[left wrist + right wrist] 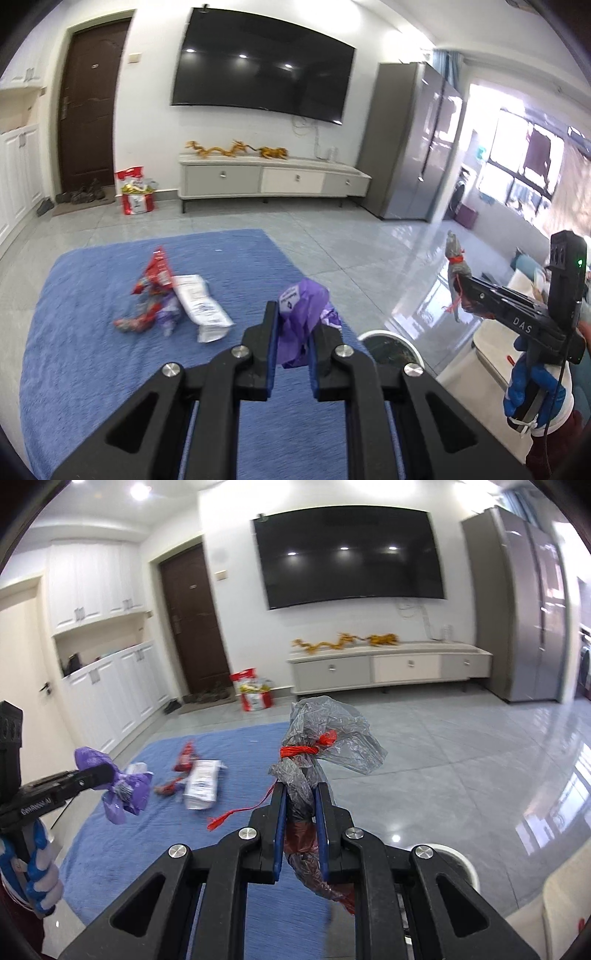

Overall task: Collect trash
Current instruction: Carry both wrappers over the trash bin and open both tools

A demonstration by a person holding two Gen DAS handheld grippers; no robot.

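1. On the right claw, seen at the far right of the left wrist view, the white letters "DAS" stand on its black side.
2. On the left claw, at the near left of the right wrist view, a white label is too blurred to read.
3. Print on the purple wrapper and the white packet cannot be read.

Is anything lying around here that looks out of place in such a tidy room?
Yes: a crumpled red snack wrapper and a flattened white packet lie loose on the blue rug, with smaller scraps beside them. Everything else on the floor looks orderly.
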